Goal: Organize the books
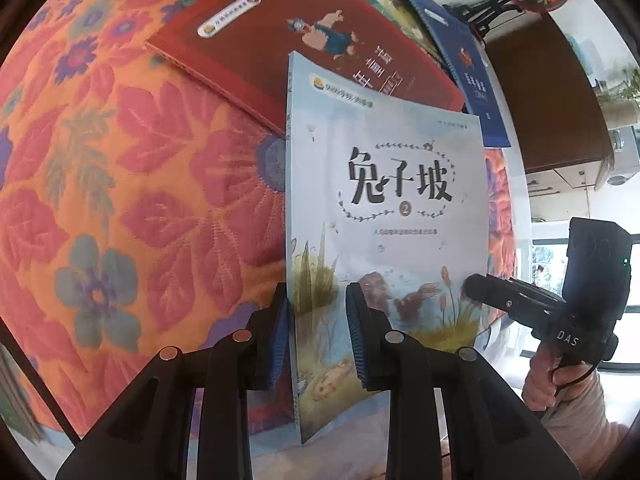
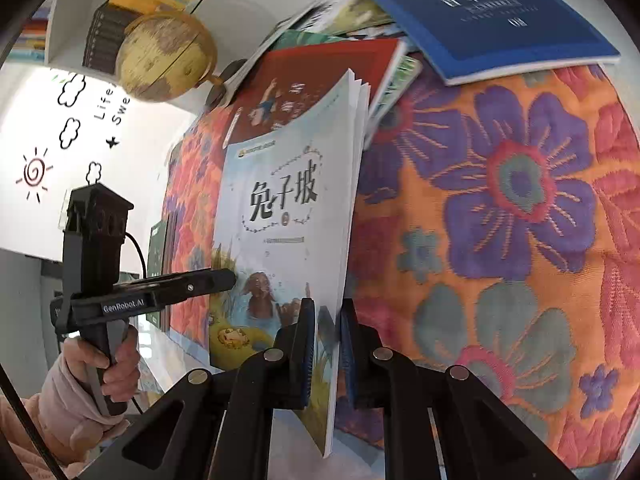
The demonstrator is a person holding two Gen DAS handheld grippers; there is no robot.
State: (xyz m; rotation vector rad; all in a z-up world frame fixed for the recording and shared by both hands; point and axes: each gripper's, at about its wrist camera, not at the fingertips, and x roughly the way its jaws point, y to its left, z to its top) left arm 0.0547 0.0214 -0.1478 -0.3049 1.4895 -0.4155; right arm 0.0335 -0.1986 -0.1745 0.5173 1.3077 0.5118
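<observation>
Both claws are clamped on one item: the thin pale-blue paperback picture book with a rabbit scene and black title lettering on its cover [image 1: 384, 200]. The left claw [image 1: 318, 336] grips it near the spine-side lower corner, its blue ribbed pads [image 1: 354, 336] pressed on either face of the book. The right claw [image 2: 326, 344] grips the open page edge at the bottom, pads closed on the cover and pages alike. The book stands nearly upright and appears raised off the orange quilted cloth with red, purple and teal flowers [image 1: 132, 184], which covers the surface below; whether that surface is a desk or a bed cannot be told. In the left wrist view, the other books lie at about twelve to one o'clock from the held book: a dark red paperback with a cartoon figure on its cover [image 1: 280, 44], lying flat, and a navy-blue paperback with gold lettering [image 1: 472, 76] beyond it, overlapping further books that are only partly seen. The right wrist view shows a white shelf with rows of books [image 2: 120, 20] and a yellowed globe [image 2: 166, 56] at about ten o'clock. Judged step: one book picked from the loose spread and held in transit. The next move likely calls for carrying it level and square to a chosen pile or shelf slot, with both grips kept firm, since the thin cover bows easily and loose pages fan at the top corner.
</observation>
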